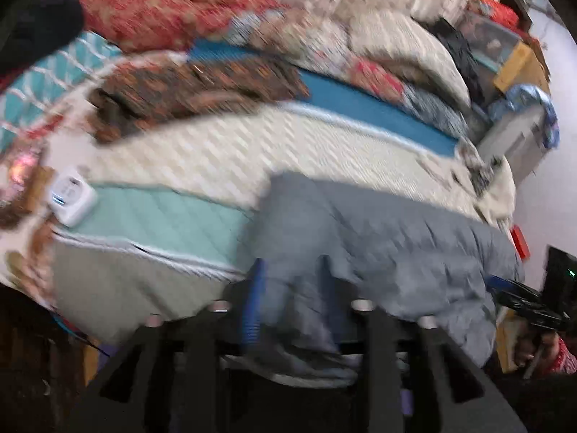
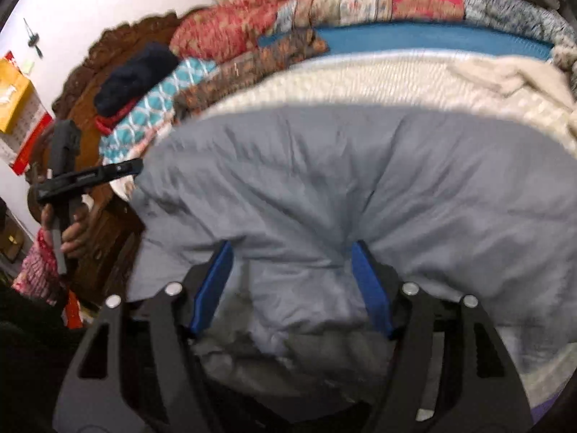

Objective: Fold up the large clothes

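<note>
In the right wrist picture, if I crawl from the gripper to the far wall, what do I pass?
Right gripper → grey garment → cream quilt → blue mat → patchwork blankets.

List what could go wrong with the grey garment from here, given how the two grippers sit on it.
1. The right gripper has grey garment bunched between wide-set fingers; if that is not a firm pinch, the cloth may slip out when lifted.
2. The left gripper sits at the bed edge, where cloth hangs over; a lost hold could drop it off the bed.
3. The white device lies near the garment and could be swept off.
</note>
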A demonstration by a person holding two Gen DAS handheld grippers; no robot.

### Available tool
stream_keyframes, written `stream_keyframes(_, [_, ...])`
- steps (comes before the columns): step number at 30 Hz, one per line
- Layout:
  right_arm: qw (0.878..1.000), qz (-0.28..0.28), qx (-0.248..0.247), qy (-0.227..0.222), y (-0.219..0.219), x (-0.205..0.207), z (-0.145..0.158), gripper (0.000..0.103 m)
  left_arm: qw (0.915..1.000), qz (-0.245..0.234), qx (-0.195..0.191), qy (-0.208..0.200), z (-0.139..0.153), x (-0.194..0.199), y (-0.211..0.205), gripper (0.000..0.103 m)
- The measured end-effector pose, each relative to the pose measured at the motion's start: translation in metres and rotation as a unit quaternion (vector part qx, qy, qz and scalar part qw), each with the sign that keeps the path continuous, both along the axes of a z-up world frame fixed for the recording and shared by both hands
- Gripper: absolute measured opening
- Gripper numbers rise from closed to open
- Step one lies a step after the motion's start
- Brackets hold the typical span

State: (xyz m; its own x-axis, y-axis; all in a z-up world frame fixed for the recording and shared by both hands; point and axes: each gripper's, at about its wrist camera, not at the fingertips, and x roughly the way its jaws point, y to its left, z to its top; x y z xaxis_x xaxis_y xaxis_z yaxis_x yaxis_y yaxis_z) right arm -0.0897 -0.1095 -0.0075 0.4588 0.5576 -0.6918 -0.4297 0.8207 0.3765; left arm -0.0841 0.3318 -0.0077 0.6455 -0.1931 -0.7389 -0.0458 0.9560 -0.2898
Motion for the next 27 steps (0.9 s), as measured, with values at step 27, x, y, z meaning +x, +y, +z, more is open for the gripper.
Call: stream_keyframes(27, [0.952, -0.184, 0.174, 0.170, -0.104, 0.011, -0.083, 0.098, 0.9690, -0.107, -0.189, 0.119, -0.082, 0.047, -0.036, 0.000])
